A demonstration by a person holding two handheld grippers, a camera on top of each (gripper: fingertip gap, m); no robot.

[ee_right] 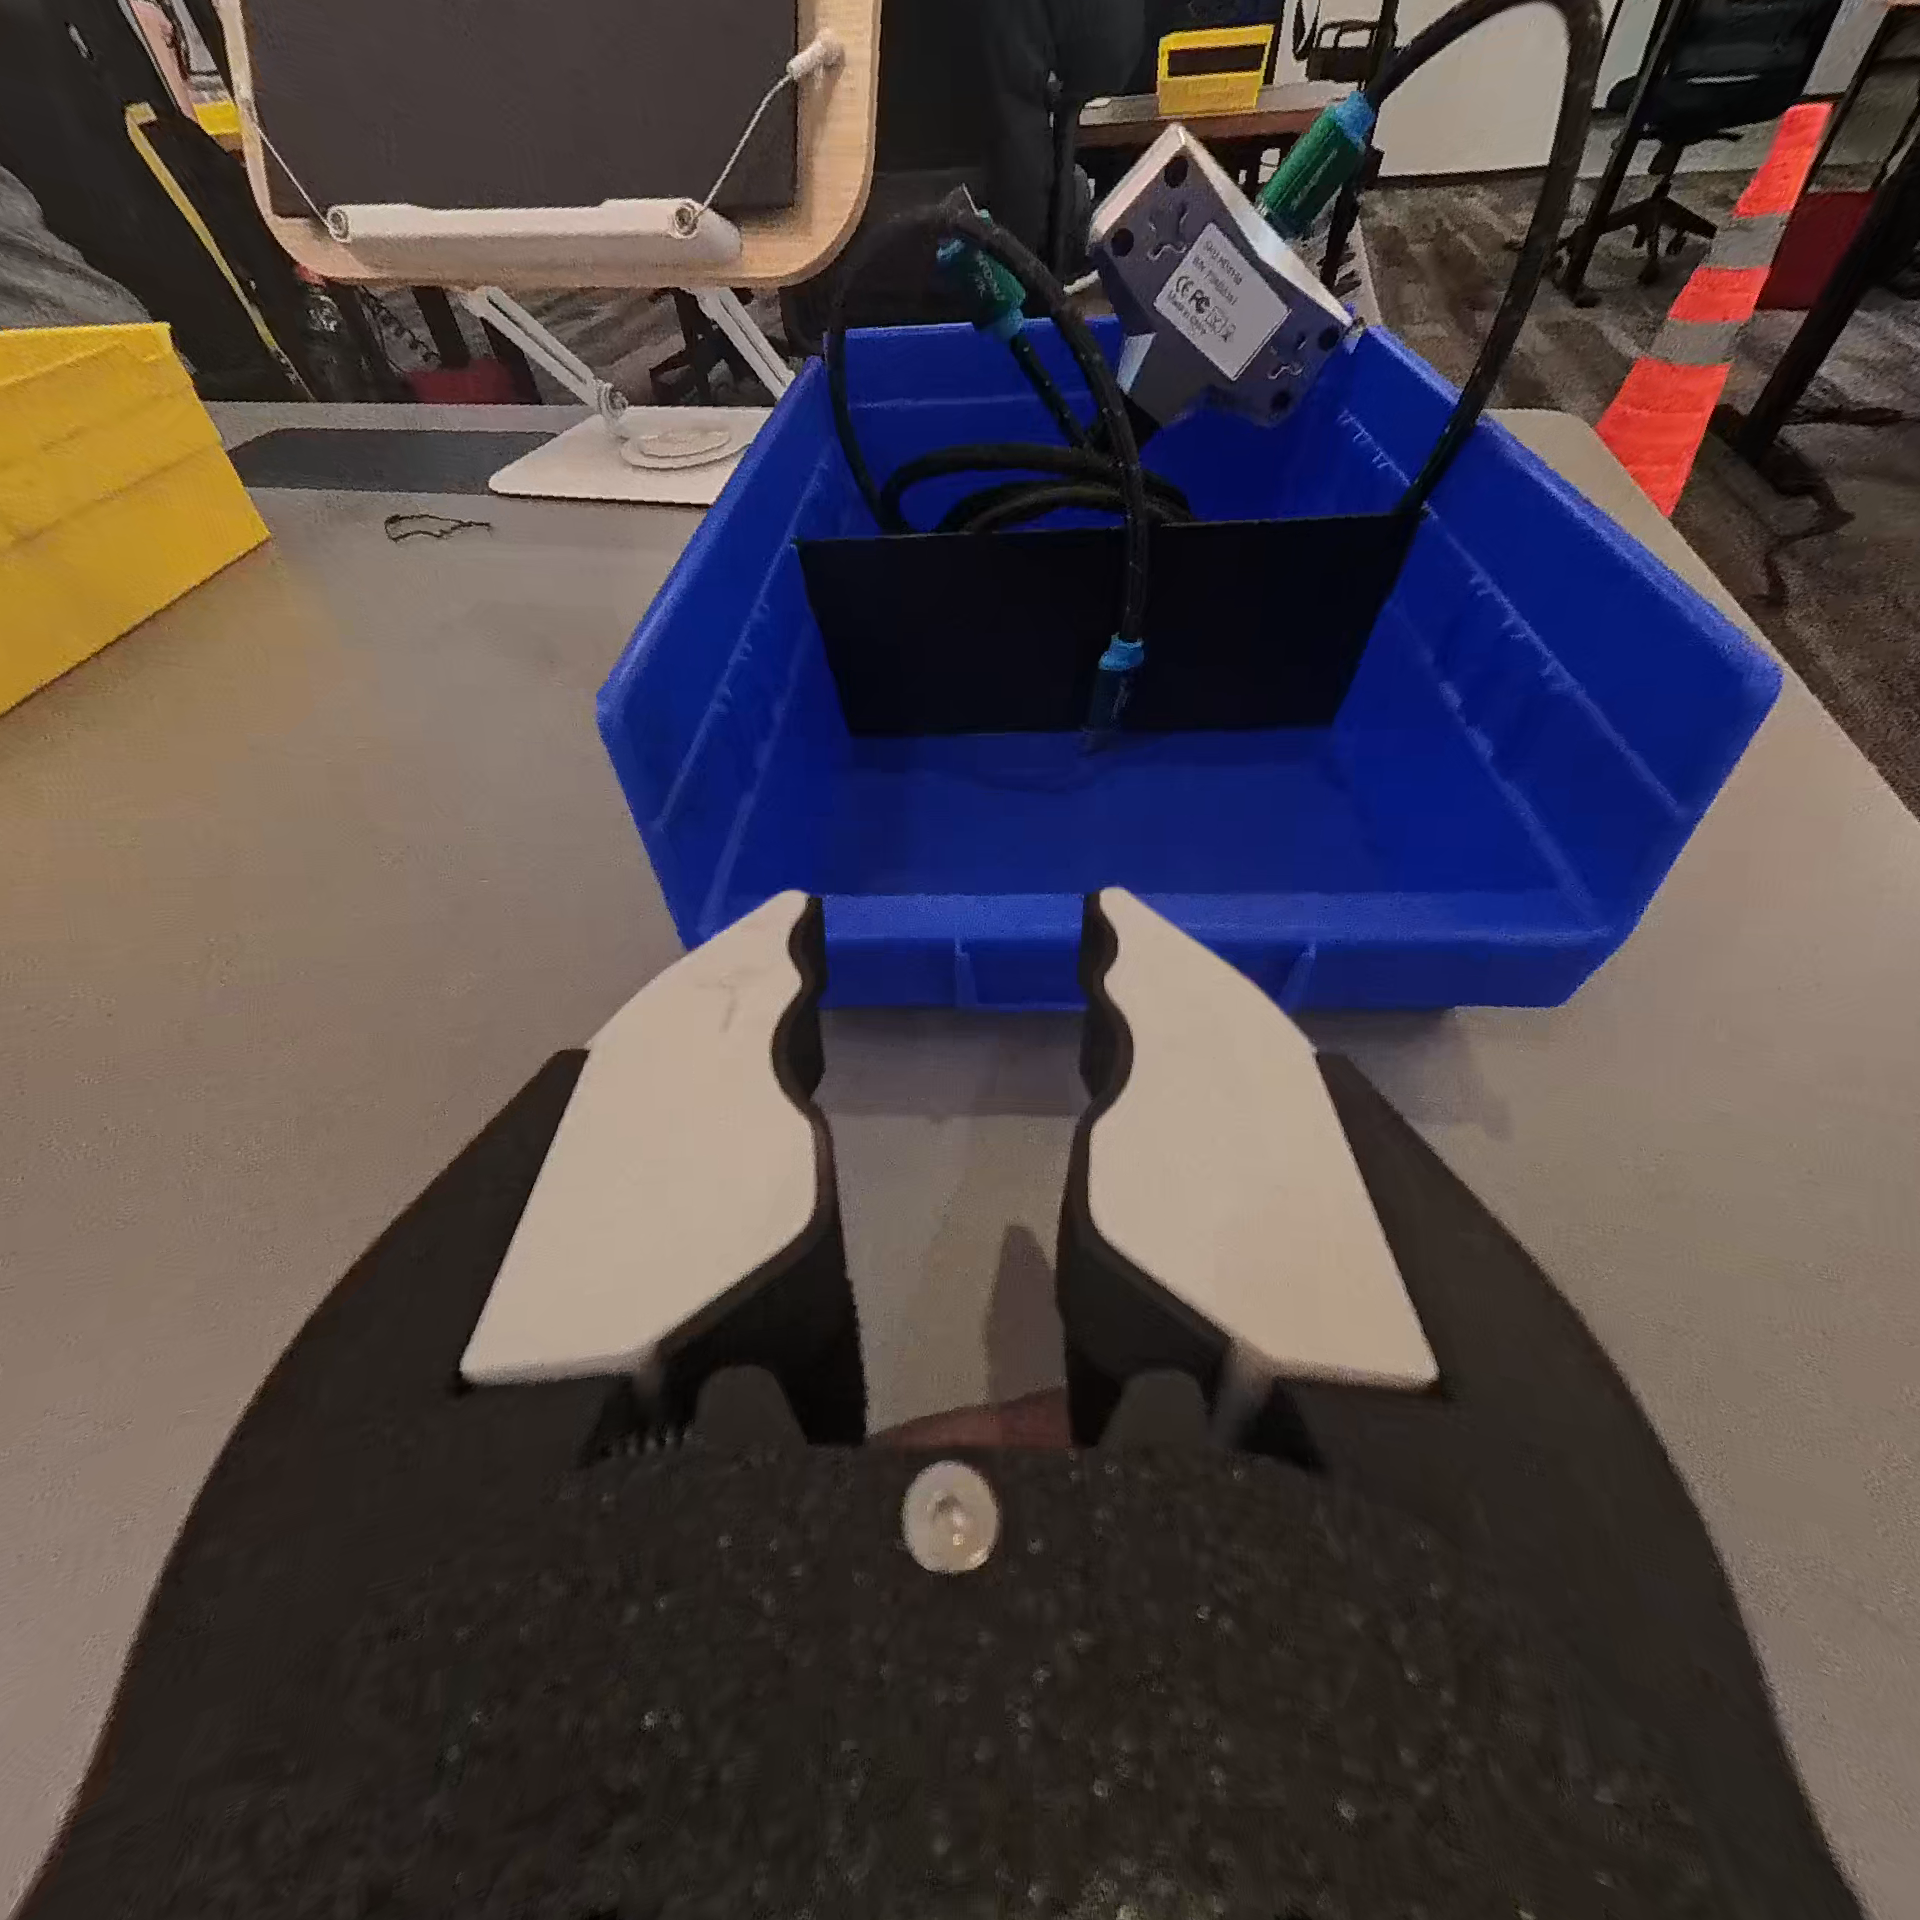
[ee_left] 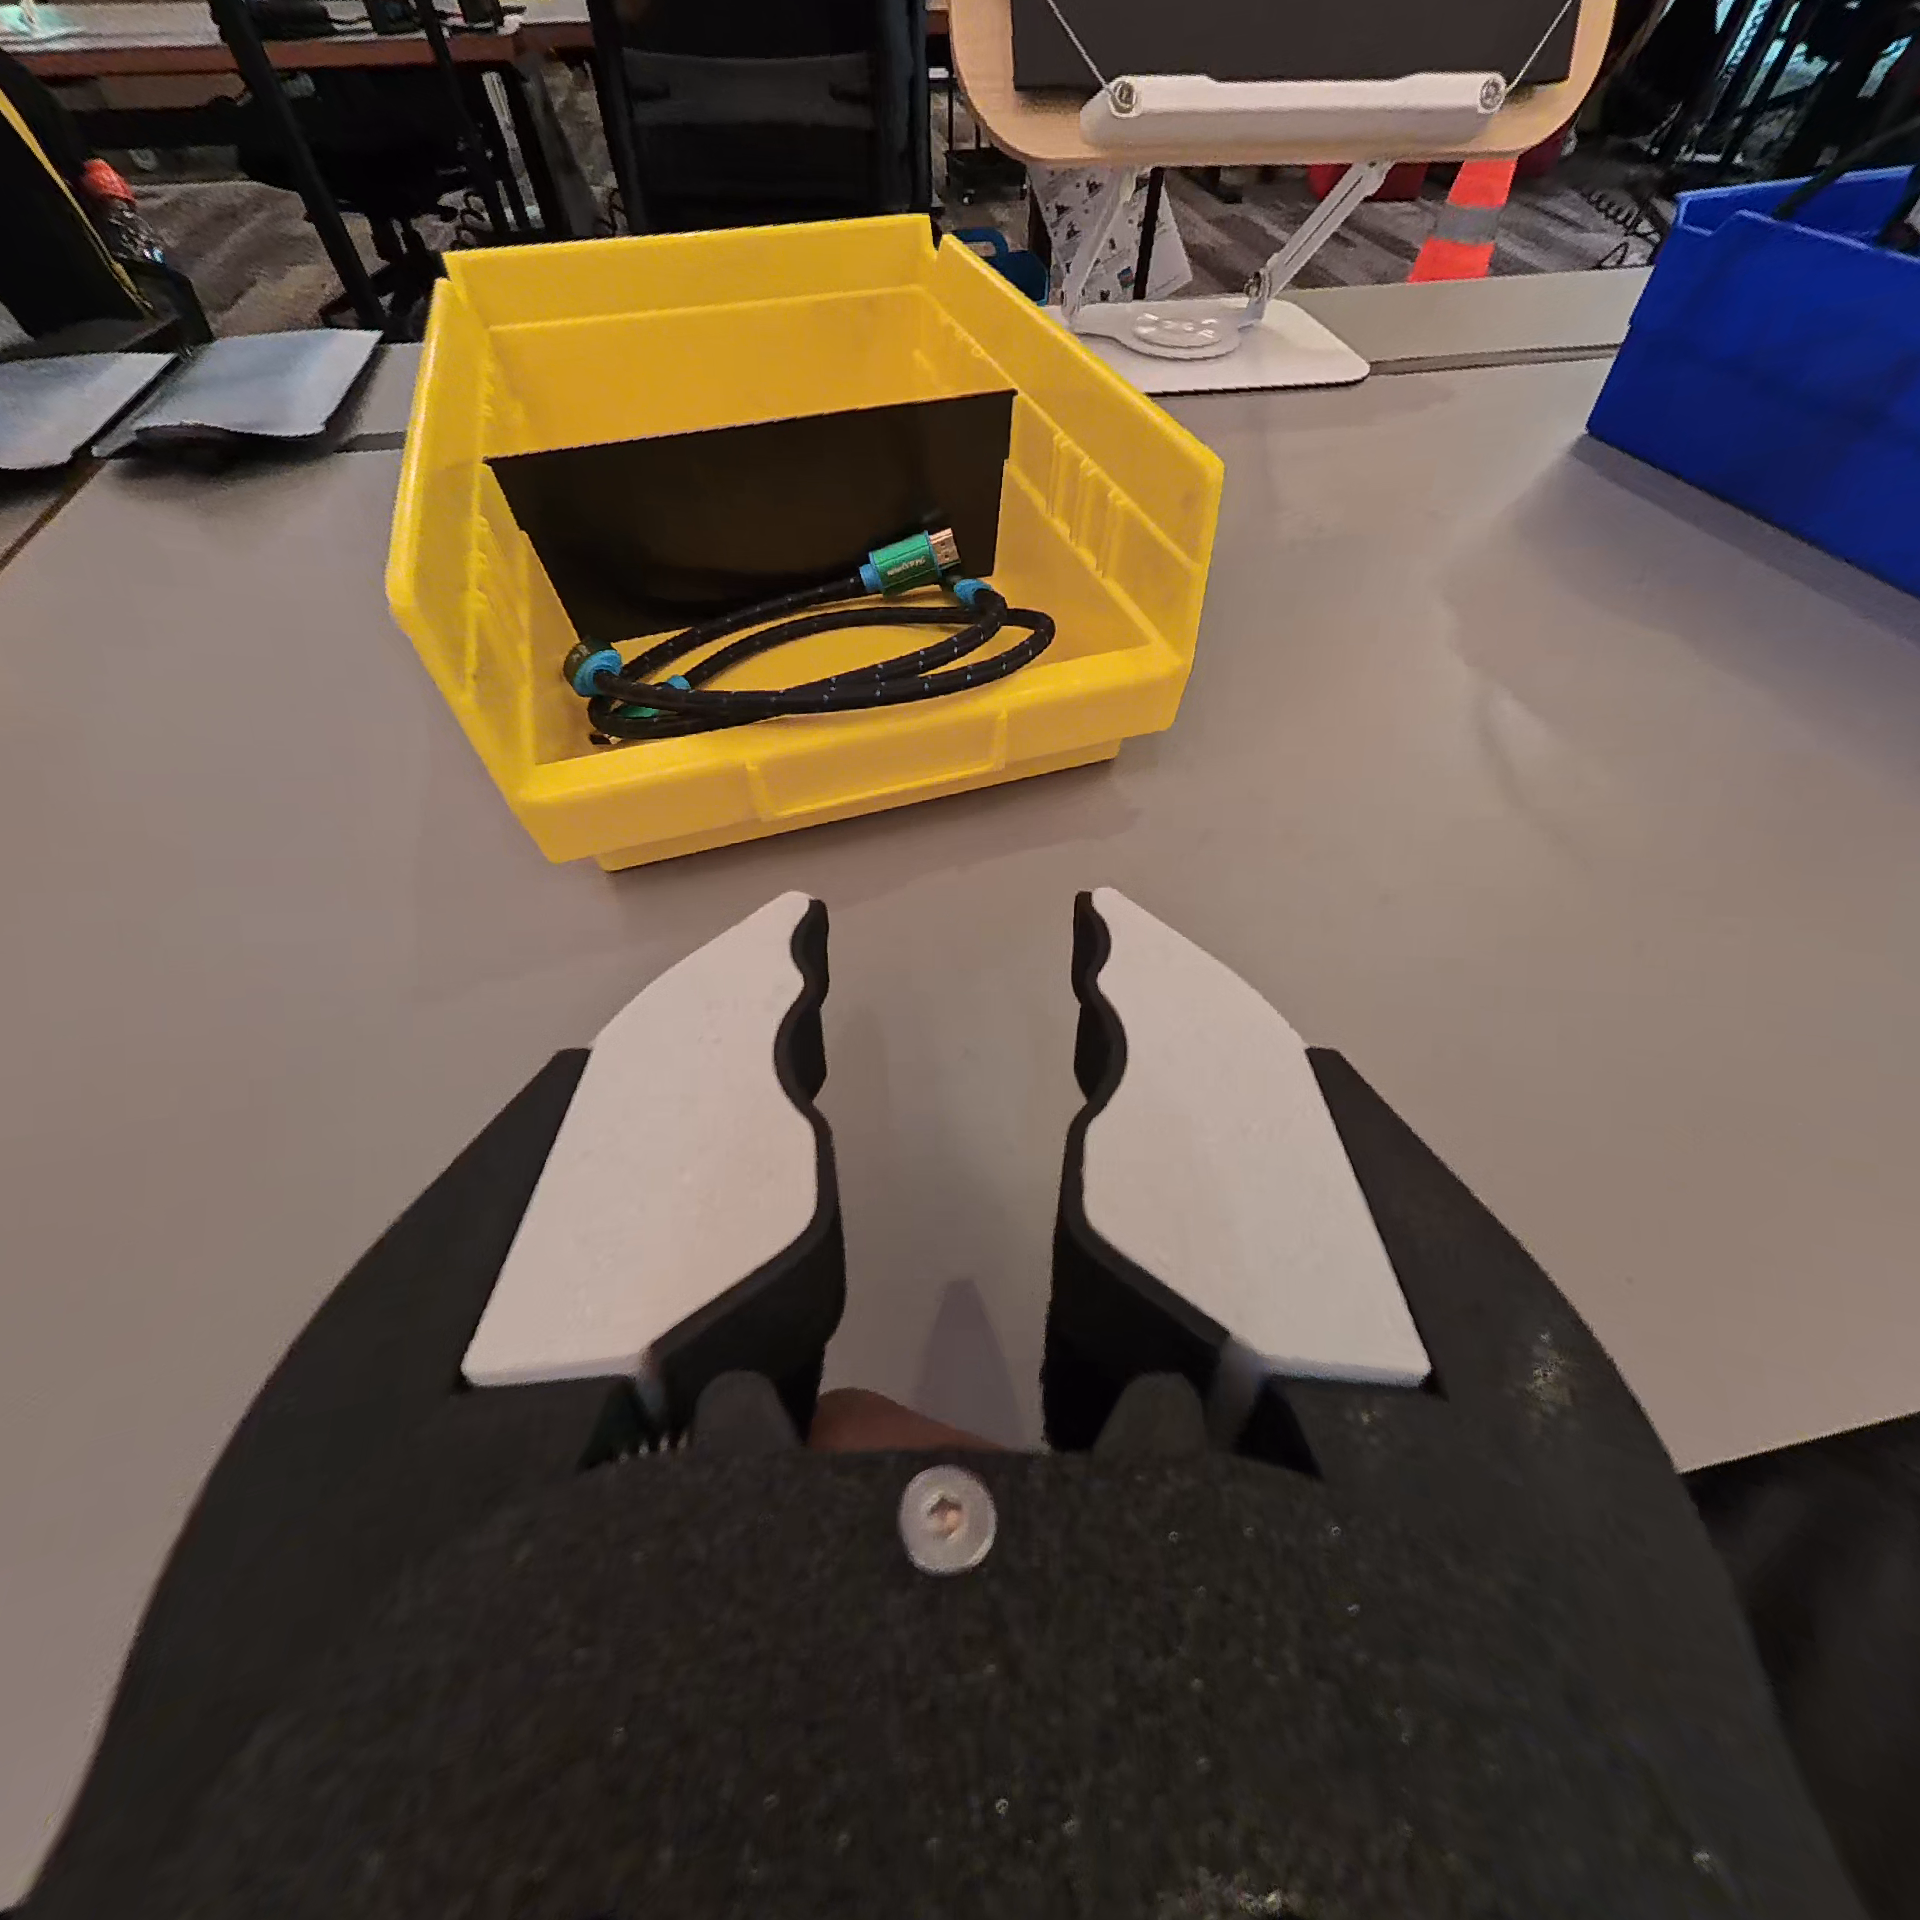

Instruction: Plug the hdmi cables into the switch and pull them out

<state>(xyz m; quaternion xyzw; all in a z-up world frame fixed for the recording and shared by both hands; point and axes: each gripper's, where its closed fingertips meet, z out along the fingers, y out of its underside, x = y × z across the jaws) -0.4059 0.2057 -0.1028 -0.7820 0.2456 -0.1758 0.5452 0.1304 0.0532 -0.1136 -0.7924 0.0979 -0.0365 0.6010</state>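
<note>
**Plastic bins held braided cables and a metal switch**

Yellow moulded plastic formed the bin (ee_left: pixel 831 769) where a coiled braided cable (ee_left: pixel 821 655) lay before a black divider. The grey boxy switch (ee_right: pixel 1216 281) hung tilted over the blue bin (ee_right: pixel 1558 727), one green-shelled plug (ee_right: pixel 1311 166) inserted. Left gripper (ee_left: pixel 951 914) and right gripper (ee_right: pixel 951 914) were both spread apart, empty, above the smooth grey table (ee_left: pixel 1455 935).

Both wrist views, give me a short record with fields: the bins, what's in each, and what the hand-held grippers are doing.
yellow bin: on the grey table, ahead of the left hand-held gripper
yellow bin contents: one coiled cable in front of a black divider
blue bin: ahead of the right hand-held gripper
blue bin contents: silver switch tilted above the back, one green plug in it; more cables behind its divider
grippers: both open, empty, over the table
</note>
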